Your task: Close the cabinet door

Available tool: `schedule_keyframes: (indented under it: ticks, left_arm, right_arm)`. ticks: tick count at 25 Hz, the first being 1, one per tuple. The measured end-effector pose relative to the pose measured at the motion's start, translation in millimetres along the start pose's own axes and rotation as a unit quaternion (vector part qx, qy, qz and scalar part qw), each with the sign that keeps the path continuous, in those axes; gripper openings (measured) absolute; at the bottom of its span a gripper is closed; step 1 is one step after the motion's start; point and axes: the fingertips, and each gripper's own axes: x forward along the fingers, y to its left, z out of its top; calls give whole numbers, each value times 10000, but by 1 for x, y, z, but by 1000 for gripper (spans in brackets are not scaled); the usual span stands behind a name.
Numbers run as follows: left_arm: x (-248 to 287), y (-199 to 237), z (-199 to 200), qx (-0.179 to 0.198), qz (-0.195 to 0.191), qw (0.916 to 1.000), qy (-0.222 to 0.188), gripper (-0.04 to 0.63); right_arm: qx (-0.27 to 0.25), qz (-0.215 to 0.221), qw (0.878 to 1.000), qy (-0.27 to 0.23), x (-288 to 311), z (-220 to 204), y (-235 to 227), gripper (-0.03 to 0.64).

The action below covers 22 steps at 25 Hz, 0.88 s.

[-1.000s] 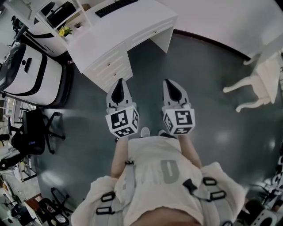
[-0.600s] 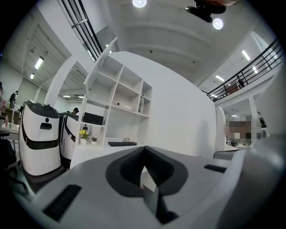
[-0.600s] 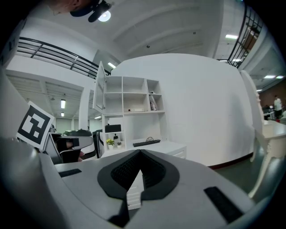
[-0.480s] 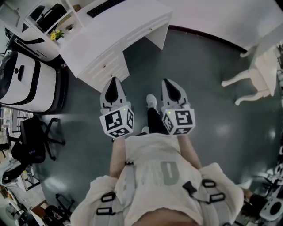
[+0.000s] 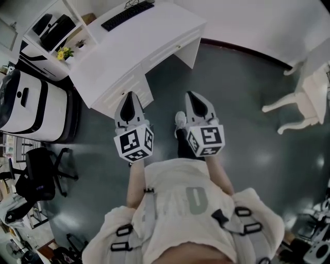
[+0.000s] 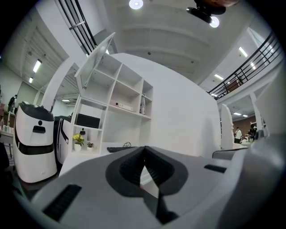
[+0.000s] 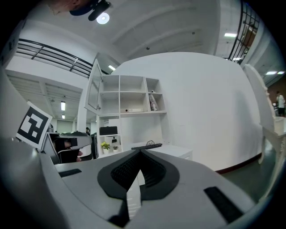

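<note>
The cabinet is a white shelf unit [image 6: 118, 96] that stands on the back of a white desk. Its glass door [image 6: 94, 56] stands swung open to the left at the top. In the right gripper view the same door [image 7: 94, 87] hangs open beside the shelves [image 7: 132, 96]. My left gripper [image 5: 129, 99] and right gripper [image 5: 194, 98] are held side by side, level, over the dark floor a little short of the desk. Both point toward the desk and touch nothing. The left gripper [image 6: 144, 150] is shut and empty, and so is the right gripper [image 7: 140, 154].
The white desk [image 5: 144, 46] carries a black keyboard [image 5: 126, 15] and yellow flowers [image 5: 62, 53]. A large white machine [image 5: 26, 103] and a black office chair [image 5: 38, 175] stand at the left. A white chair [image 5: 304, 98] stands at the right. The person's foot [image 5: 180, 120] is between the grippers.
Both grippers have moved forward together toward the desk. The person has stepped forward, and a foot now shows between the grippers.
</note>
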Motion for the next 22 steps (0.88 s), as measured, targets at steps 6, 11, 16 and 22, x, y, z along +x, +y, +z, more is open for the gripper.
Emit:
schedule_keyframes:
  ticks: [6,11,16,22]
  left_arm:
    - [71,-2,18,53,54,10000,-46,5]
    - [143,7,36,76,215,9997,-74,5]
    - [217,14,55,24,376,9991,-214,5]
    - [289,22,66,139,814,9960,-338,5]
  right_arm:
    - [31,141,9999,-52,64,19,-31,-3]
    - [9,372,9992,-111,139,51,-55,-3]
    - [-90,607,9981,-99,214,73,-84,-3]
    - [-196,869,9960,-99,288,90,-116,-3]
